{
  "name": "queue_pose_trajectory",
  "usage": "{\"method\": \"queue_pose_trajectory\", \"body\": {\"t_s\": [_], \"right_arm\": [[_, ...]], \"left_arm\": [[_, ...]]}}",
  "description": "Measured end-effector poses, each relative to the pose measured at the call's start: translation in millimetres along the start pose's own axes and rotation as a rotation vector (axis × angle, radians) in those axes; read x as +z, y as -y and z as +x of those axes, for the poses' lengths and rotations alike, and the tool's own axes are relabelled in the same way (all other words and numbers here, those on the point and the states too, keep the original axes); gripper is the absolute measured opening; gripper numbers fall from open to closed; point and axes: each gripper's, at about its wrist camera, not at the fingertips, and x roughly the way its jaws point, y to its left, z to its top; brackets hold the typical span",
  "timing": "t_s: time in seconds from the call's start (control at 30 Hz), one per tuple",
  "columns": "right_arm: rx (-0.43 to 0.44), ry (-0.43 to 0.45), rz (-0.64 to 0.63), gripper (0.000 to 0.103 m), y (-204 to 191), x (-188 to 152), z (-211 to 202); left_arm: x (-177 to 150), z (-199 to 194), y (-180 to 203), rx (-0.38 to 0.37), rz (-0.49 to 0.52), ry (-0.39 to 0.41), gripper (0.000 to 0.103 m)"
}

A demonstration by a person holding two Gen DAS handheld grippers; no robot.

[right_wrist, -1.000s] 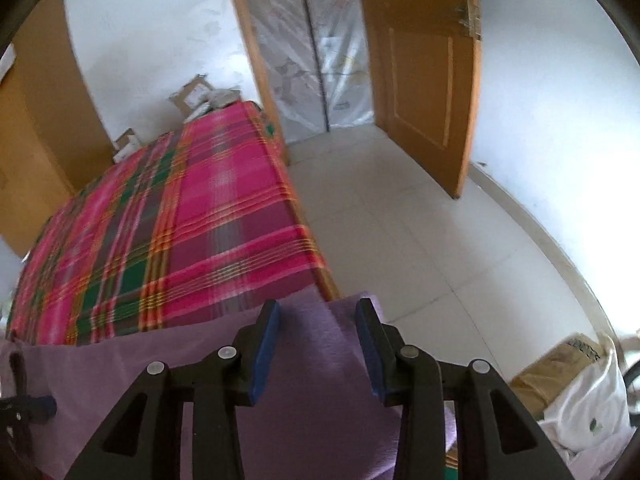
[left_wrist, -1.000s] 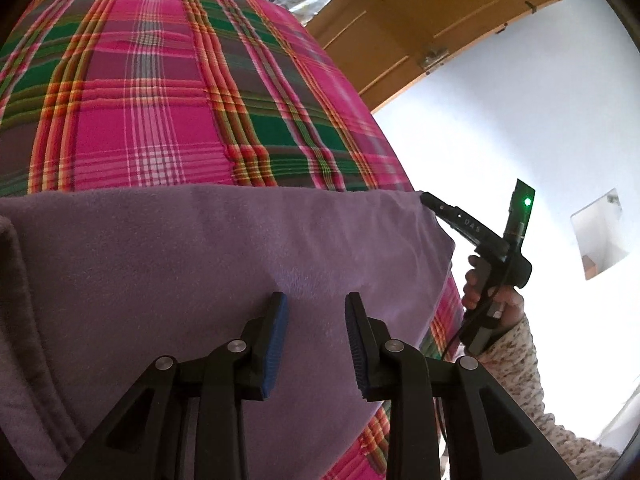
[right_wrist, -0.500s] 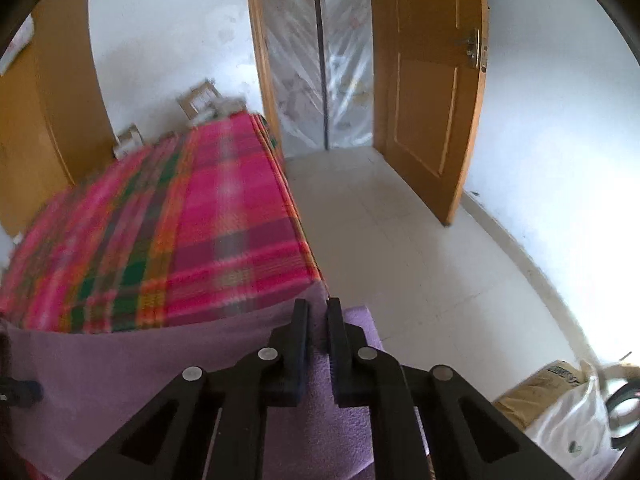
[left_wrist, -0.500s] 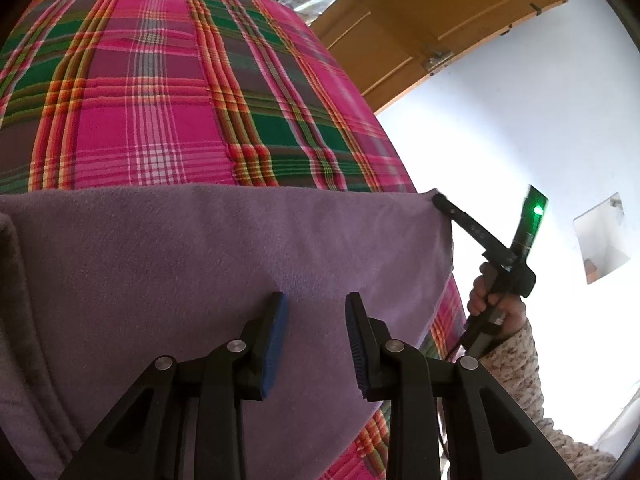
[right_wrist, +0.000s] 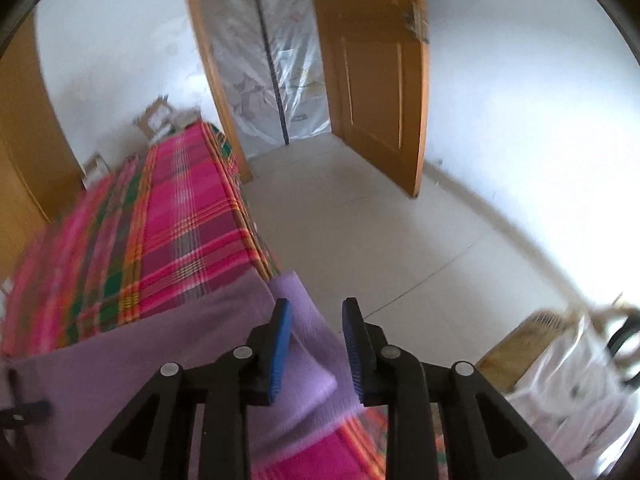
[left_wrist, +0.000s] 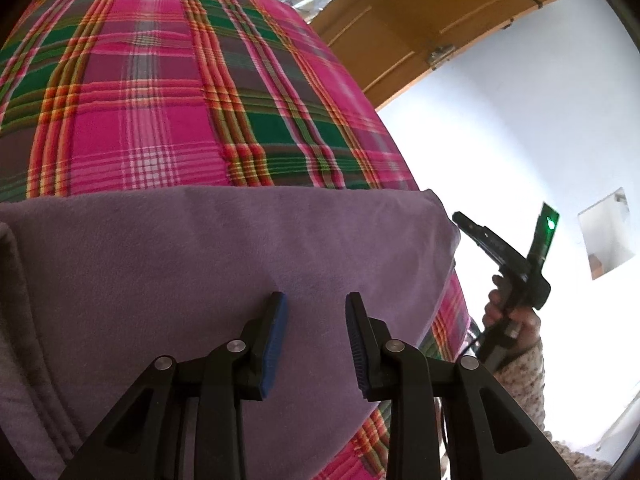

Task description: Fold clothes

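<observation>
A purple garment point(left_wrist: 224, 264) lies spread flat on a bed covered w/ a pink, green and orange plaid blanket point(left_wrist: 168, 100), its far hem running straight across the plaid and its right-hand corner draped over the bed's edge.

Left gripper point(left_wrist: 316, 320) hovers above the middle of the cloth, jaws apart, blue-padded fingers point(left_wrist: 276, 328) empty; fabric fills the gap betw. them from behind, but whether the tips touch it can't be told. At far left of that view the garment bunches into thicker folds.

Right gripper point(right_wrist: 316, 328) is seen close up in its own wrist view, jaws likewise spread, nothing clamped. The garment's folded corner point(right_wrist: 304, 344) sits directly under and betw. the two fingers point(right_wrist: 282, 336), at the bed's edge, w/ pale floor tiles point(right_wrist: 380, 240) beyond. Contact can't be judged; view is motion-blurred.

In the left wrist view the same right-hand tool point(left_wrist: 464, 220) appears from the side, just off the cloth's right corner, apart from it, held by a hand point(left_wrist: 508, 312) in a speckled knit sleeve point(left_wrist: 528, 392); a green light point(left_wrist: 550, 224) glows on it.

Background: an open wooden door point(right_wrist: 380, 80), plastic sheeting point(right_wrist: 276, 60) in the doorway, white walls, and a white bag point(right_wrist: 572, 384) on the floor at right.
</observation>
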Motion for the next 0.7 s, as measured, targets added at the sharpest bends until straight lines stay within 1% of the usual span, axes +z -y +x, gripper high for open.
{"method": "queue_pose_trajectory", "body": {"t_s": [0.07, 0.17, 0.27, 0.4, 0.53, 0.7], "right_arm": [[0.049, -0.007, 0.07, 0.043, 14, -9, -6], [0.124, -0.022, 0.158, 0.046, 30, -23, -12], [0.179, -0.05, 0.243, 0.047, 42, -33, -8], [0.257, -0.087, 0.381, 0.052, 59, -45, 3], [0.307, -0.073, 0.408, 0.052, 60, -47, 3], [0.307, -0.066, 0.399, 0.052, 51, -40, 12]], "left_arm": [[1, 2, 3, 0.001, 0.007, -0.005, 0.031], [3, 5, 8, -0.009, 0.02, -0.017, 0.031], [4, 9, 16, -0.017, 0.042, -0.034, 0.031], [5, 15, 26, -0.032, 0.061, -0.045, 0.031], [5, 23, 31, -0.032, 0.07, -0.07, 0.031], [7, 28, 33, -0.035, 0.066, -0.081, 0.031]]}}
